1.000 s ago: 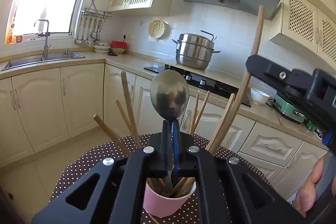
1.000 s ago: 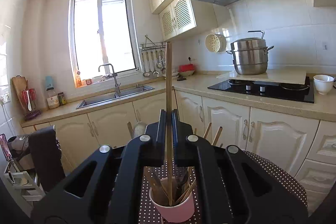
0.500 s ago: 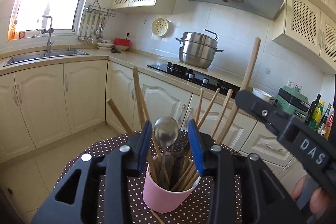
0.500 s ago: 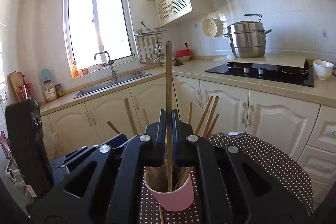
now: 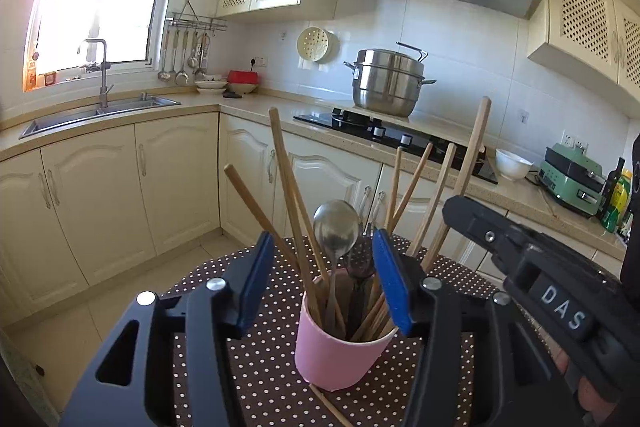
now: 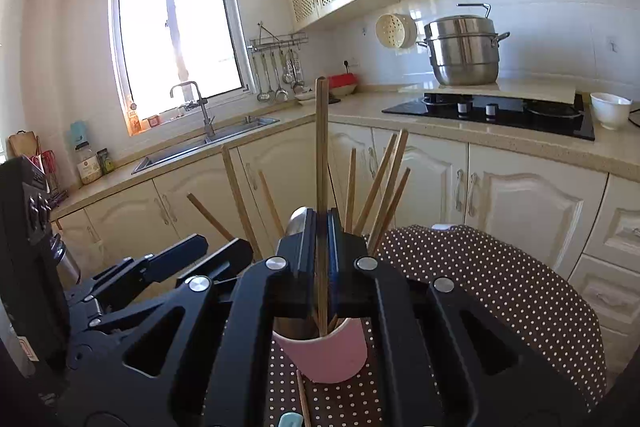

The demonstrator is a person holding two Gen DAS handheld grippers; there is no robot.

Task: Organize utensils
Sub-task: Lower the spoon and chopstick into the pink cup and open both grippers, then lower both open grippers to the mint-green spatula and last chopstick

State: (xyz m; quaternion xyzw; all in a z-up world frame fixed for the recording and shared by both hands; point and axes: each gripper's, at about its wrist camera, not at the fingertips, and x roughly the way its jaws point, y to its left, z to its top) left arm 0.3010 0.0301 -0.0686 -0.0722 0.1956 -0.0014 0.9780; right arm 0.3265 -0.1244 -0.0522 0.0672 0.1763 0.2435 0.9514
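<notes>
On the polka-dot counter [image 5: 256, 379] stands a pink cup [image 5: 340, 355] — the landmark for everything else. Above its rim the left tongs [image 5: 322, 283] are spread wide, their blue pads [image 5: 256, 279] flanking the cup on either side and touching nothing. Between those pads a metal spoon [image 5: 335, 227] stands in the cup, bowl up, its handle sunk among the wooden chopsticks [image 5: 290, 195] that fan out of the cup in several directions.

Directly over the cup in the right wrist view, the right tongs [image 6: 322, 251] are pressed narrow around 1 tall chopstick [image 6: 321, 147], which stands upright with its lower end inside the cup [image 6: 324, 355]. Just in front of the cup, 1 loose chopstick [image 6: 303, 399] lies flat on the dotted cloth. Far behind the cup, a steel steamer pot [image 5: 386, 83] sits by the black hob [image 5: 392, 139].
</notes>
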